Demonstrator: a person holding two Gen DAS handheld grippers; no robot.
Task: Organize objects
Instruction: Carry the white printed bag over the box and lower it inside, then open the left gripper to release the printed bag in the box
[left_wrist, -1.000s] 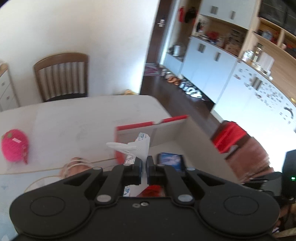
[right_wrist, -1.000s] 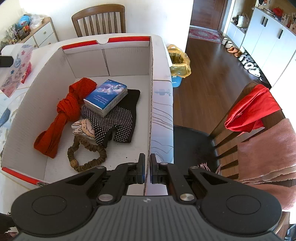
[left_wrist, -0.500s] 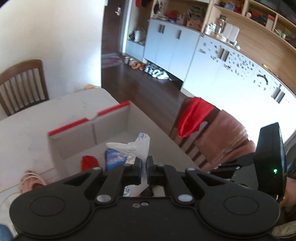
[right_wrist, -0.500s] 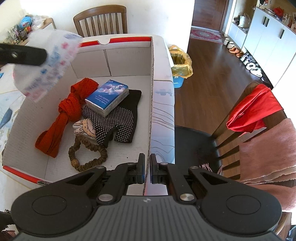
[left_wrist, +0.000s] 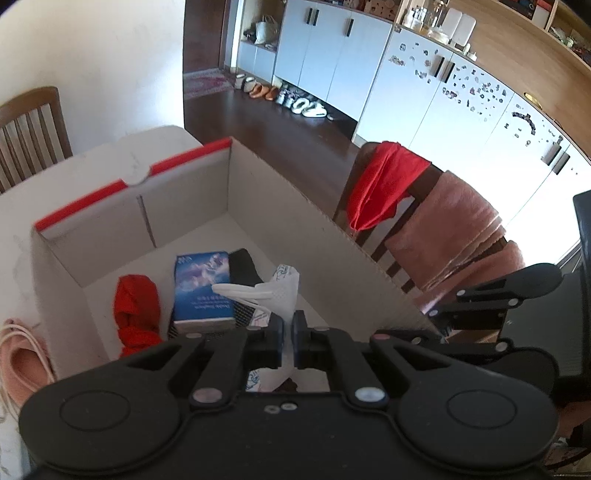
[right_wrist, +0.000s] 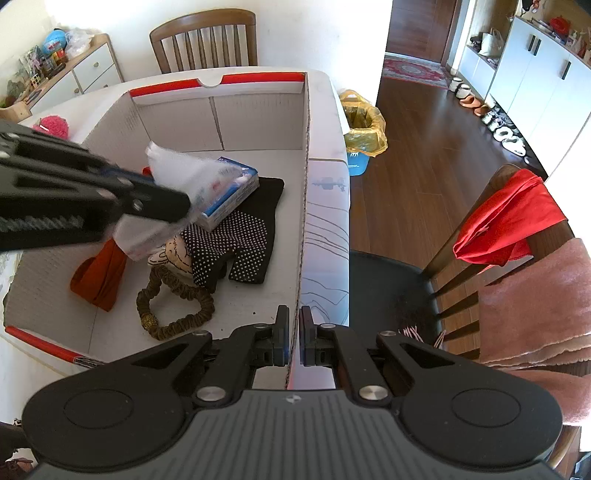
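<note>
A white cardboard box (right_wrist: 258, 118) with red-edged flaps stands on the table. It holds a red cloth (right_wrist: 99, 273), a blue tissue pack (right_wrist: 236, 184), black dotted gloves (right_wrist: 240, 243) and a brown scrunchie band (right_wrist: 173, 314). My left gripper (left_wrist: 287, 332) is shut on a white printed plastic pouch (left_wrist: 284, 291) and holds it above the box's inside; it shows blurred in the right wrist view (right_wrist: 184, 181). My right gripper (right_wrist: 293, 332) is shut on the box's right wall (right_wrist: 301, 258) at its near edge.
A chair (right_wrist: 461, 258) draped with red and pink cloths stands right of the table. Another wooden chair (right_wrist: 207, 40) stands behind the table. A pink fluffy toy (right_wrist: 51, 125) lies left of the box. A pink item with cord (left_wrist: 22, 365) lies by the box's left wall.
My left gripper has swung right with the pouch, from over the table to above the box's inside. My right gripper has stayed clamped on the box wall.
</note>
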